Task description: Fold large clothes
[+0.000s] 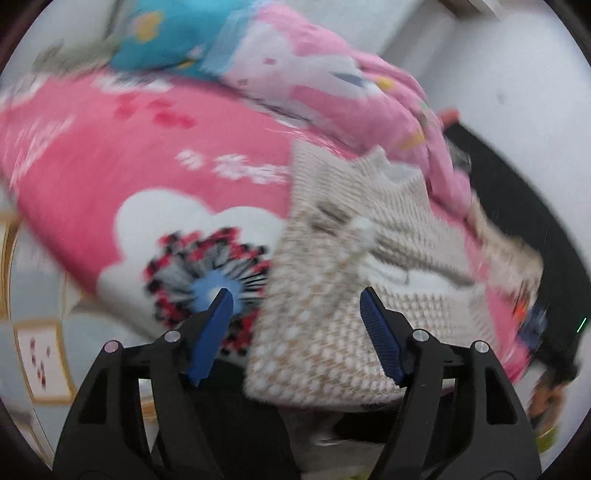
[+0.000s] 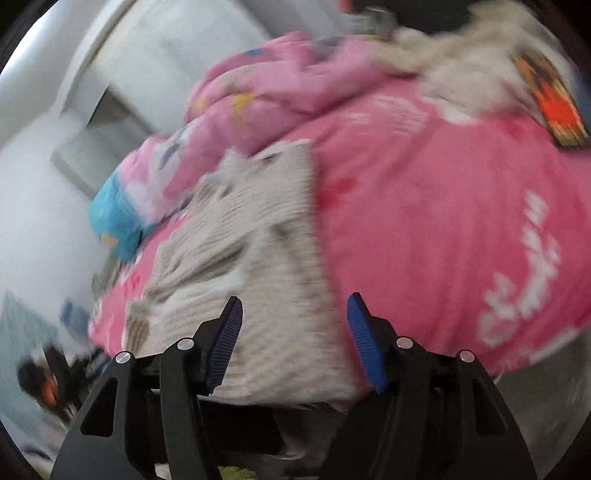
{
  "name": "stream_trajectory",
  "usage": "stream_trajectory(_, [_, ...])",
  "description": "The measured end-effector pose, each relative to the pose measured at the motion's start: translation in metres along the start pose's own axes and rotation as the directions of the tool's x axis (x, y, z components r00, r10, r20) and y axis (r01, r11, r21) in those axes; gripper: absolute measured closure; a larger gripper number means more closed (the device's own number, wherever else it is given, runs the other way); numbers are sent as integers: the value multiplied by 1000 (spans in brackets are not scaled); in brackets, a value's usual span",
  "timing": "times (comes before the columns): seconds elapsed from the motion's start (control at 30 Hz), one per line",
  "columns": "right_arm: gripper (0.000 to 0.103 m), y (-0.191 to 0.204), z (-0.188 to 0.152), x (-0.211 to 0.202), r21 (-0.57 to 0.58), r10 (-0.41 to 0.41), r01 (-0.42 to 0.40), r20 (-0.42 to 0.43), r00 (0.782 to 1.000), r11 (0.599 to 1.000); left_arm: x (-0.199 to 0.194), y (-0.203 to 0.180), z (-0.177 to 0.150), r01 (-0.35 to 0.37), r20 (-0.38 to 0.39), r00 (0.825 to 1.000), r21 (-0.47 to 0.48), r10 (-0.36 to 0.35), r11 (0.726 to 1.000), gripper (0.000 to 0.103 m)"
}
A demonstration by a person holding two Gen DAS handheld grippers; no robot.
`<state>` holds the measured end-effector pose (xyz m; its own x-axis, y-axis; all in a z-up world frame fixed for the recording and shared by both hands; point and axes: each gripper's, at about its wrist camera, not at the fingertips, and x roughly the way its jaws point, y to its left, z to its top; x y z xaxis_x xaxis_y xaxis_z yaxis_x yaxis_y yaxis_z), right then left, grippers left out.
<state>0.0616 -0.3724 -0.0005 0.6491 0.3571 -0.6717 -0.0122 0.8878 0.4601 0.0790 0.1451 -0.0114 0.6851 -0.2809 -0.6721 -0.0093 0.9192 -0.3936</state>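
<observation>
A beige and white knitted sweater (image 1: 343, 288) lies on a pink patterned bedcover (image 1: 110, 177), partly folded. My left gripper (image 1: 295, 299) is open, its blue pads apart, hovering over the sweater's near left edge. The sweater also shows in the right wrist view (image 2: 251, 266). My right gripper (image 2: 293, 306) is open above the sweater's near edge, with the pink bedcover (image 2: 424, 221) to its right. Both views are blurred by motion. The sweater's near hem drops out of sight below the fingers.
A bunched pink quilt (image 1: 332, 74) and a blue pillow (image 1: 166, 33) lie at the far side of the bed. Another pale garment (image 2: 461, 62) with an orange print lies at the far corner. White walls surround the bed. A dark object (image 1: 535, 229) sits at right.
</observation>
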Motion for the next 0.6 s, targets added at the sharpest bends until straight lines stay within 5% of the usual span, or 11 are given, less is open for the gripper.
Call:
stream_trajectory(0.2, [45,86,-12,79,-210,-13,-21,-158,987,978,48,-58,1,-194,-5,979,269,203,944,29])
stream_trajectory(0.33, [45,110,-15,118,-269,-71,16,-198,978,963,52,-52,12,-400,110,917,285,385,871,30])
stream_trajectory(0.4, [45,112,-19,119,-280,-87,28,-199,976,960,32,-45,20,-332,146,941,233,305,914,30])
stream_trajectory(0.5, [45,114,-19,127,-291,-115,49,-212,971,955,6,-44,25,-113,136,987,199,86,973,30])
stream_trajectory(0.57, [45,114,-19,128,-294,-131,63,-218,967,954,4,-47,22,127,51,989,180,-139,975,29])
stream_trajectory(0.6, [45,116,-20,125,-296,-145,77,-216,966,952,10,-50,20,187,4,982,174,-191,967,29])
